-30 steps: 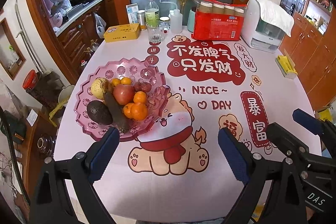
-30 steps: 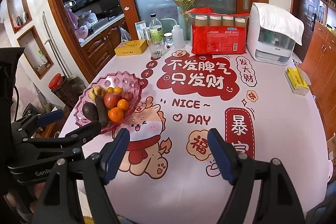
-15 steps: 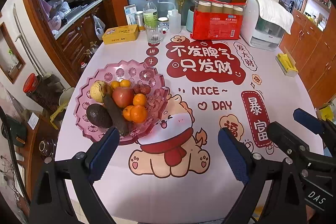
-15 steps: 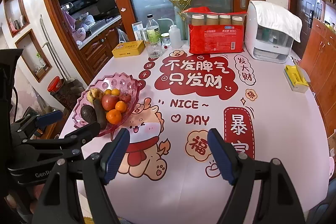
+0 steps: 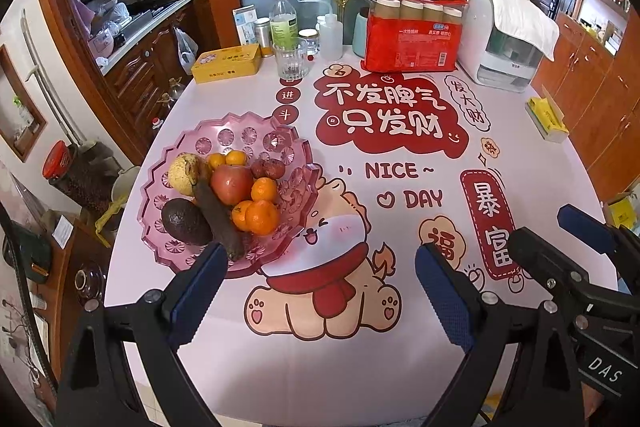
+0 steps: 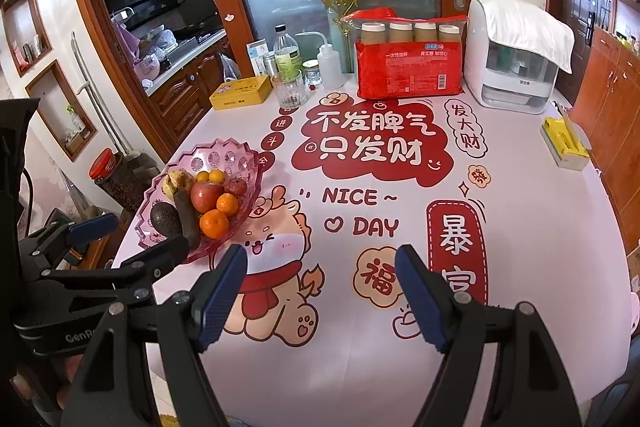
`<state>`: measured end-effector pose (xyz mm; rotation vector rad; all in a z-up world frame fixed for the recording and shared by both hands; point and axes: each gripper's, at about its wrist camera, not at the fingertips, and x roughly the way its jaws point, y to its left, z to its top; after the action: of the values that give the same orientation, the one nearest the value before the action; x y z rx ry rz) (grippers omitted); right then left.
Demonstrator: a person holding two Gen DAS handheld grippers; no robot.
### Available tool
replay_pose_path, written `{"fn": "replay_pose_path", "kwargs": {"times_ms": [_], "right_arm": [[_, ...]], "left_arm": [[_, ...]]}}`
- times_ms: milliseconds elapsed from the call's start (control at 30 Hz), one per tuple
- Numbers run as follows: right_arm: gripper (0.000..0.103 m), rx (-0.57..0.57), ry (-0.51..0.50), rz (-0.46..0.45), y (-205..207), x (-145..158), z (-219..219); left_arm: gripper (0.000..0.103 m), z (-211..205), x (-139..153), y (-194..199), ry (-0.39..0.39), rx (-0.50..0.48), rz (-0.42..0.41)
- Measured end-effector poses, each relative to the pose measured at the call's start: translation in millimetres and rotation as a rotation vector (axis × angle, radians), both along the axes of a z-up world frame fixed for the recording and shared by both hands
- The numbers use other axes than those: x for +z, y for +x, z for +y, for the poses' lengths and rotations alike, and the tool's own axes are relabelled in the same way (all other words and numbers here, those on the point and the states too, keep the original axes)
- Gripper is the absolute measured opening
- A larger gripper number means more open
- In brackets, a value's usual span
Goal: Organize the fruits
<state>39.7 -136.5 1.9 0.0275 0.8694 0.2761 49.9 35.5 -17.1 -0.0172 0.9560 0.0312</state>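
A pink scalloped fruit bowl [image 5: 256, 131] stands at the table's left side; it also shows in the right wrist view [image 6: 244, 163]. It holds a red apple [image 5: 231, 183], several oranges [image 5: 261, 217], a dark avocado [image 5: 185, 221], a brown elongated fruit [image 5: 214, 215], a yellowish fruit [image 5: 182, 173] and dark red fruits [image 5: 269, 168]. My left gripper [image 5: 320, 291] is open and empty above the table's front edge, just right of the bowl. My right gripper [image 6: 320, 291] is open and empty over the cartoon print, right of the left gripper.
At the back stand a yellow tin [image 5: 226, 63], a glass [image 5: 291, 59], bottles [image 5: 283, 21], a red cup pack [image 5: 410, 41] and a white appliance [image 5: 506, 47]. A yellow box [image 5: 547, 119] lies at the right edge. The printed tablecloth [image 5: 380, 163] covers the table.
Both views have shifted slightly: the bowl and table sit a little lower and nearer in frame. Both grippers stay open and empty.
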Motion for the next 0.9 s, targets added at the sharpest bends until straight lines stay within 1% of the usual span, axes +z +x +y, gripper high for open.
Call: {"fn": "replay_pose_path", "kwargs": {"times_ms": [900], "right_arm": [[0.077, 0.003, 0.001, 0.003, 1.4, -0.9, -2.3]], "left_arm": [[0.094, 0.6, -2.5, 0.1, 0.002, -0.003, 0.01]]}}
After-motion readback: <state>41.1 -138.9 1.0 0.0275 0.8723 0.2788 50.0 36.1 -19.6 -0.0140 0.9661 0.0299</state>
